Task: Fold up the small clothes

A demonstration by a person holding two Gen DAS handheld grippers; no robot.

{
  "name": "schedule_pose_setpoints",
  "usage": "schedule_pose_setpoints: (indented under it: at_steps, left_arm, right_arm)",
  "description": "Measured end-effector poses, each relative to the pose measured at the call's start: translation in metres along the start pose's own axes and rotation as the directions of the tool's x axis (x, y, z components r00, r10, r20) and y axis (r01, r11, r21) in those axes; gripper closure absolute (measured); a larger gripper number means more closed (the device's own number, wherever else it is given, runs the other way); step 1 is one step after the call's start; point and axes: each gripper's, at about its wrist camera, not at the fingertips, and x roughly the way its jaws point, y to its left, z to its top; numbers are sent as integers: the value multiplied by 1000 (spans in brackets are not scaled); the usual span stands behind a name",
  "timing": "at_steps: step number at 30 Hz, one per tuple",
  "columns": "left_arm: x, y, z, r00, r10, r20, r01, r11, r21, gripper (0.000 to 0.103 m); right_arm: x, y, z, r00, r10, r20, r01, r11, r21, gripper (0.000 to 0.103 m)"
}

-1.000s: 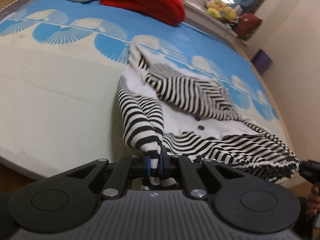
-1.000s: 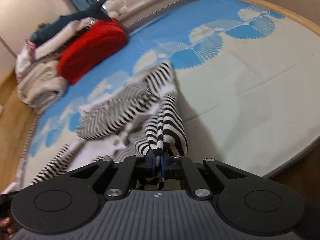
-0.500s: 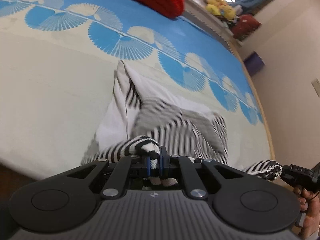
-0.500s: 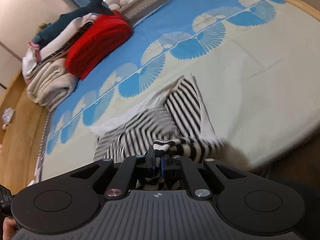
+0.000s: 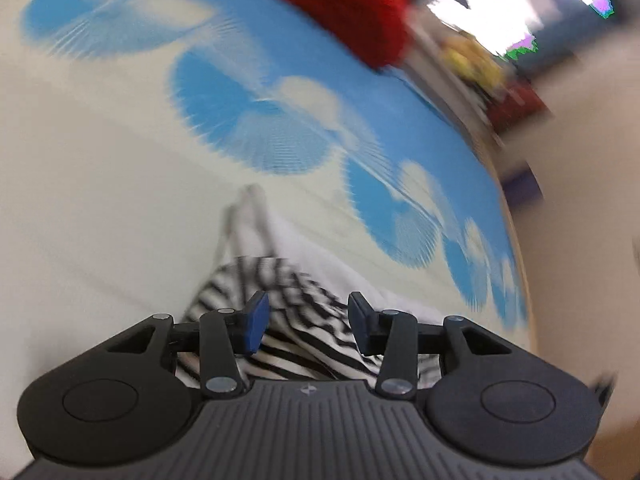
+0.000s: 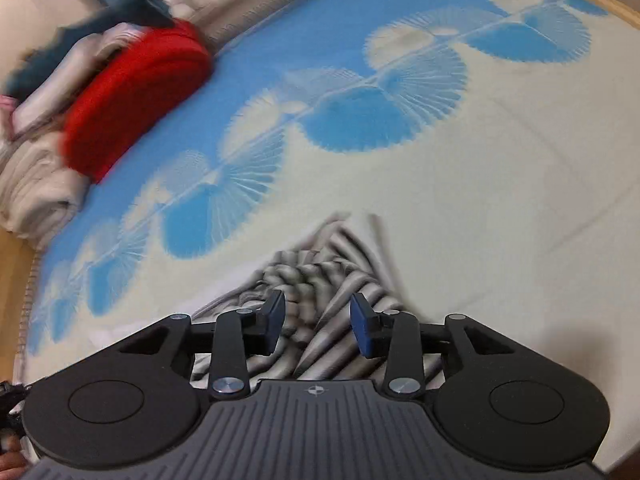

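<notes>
A small black-and-white striped garment [image 5: 280, 288] lies bunched on the cream and blue bed cover, close under both grippers. My left gripper [image 5: 306, 322] hangs just above it with its jaws opening; striped cloth shows in the gap, but the blue pads [image 5: 256, 322] stand clear of it. In the right wrist view the same striped garment [image 6: 320, 280] is blurred, and my right gripper [image 6: 318, 322] is over it with jaws opening too, no cloth pinched between them.
A red folded blanket [image 6: 136, 96] and a pile of pale towels [image 6: 32, 184] sit at the far end of the bed cover [image 6: 480, 200]. Yellow soft toys [image 5: 472, 60] blur near a window. A hand [image 6: 10, 456] shows at the lower left edge.
Both grippers carried the striped sleeves down and towards the near bed edge, then let go; the jaws that were shut on cloth now stand apart. The garment lies more folded up.
</notes>
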Motion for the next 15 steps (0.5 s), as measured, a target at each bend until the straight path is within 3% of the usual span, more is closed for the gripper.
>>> schedule_pose_setpoints:
  at_steps: [3,5,7,9,13,14,15]
  left_arm:
    - [22,-11,-12,994,0,-113,10,996,90,55]
    - [36,-15,-18,984,11,-180,10,993,117,55]
    - [40,-20,-22,981,6,-193,23,988,151,55]
    - [45,-24,-23,979,-3,-203,35,987,154,55]
    - [58,-33,-24,980,15,-197,20,985,173,55]
    - [61,-34,-25,981,24,-193,11,983,181,57]
    - [63,-35,-26,982,34,-185,1,982,188,70]
  right_arm:
    - [1,22,-7,1000,13,-4,-14,987,-161,61]
    - [9,29,-12,998,28,-57,-39,980,-197,58]
    - [20,29,-22,988,65,-137,-92,975,-201,55]
    - [31,33,-30,977,48,-209,-101,963,-251,53]
    - [38,53,-43,967,28,-253,-126,918,-377,49]
    - [40,55,-47,965,14,-261,-121,909,-399,49]
    - [42,58,-49,965,4,-264,-118,901,-417,49]
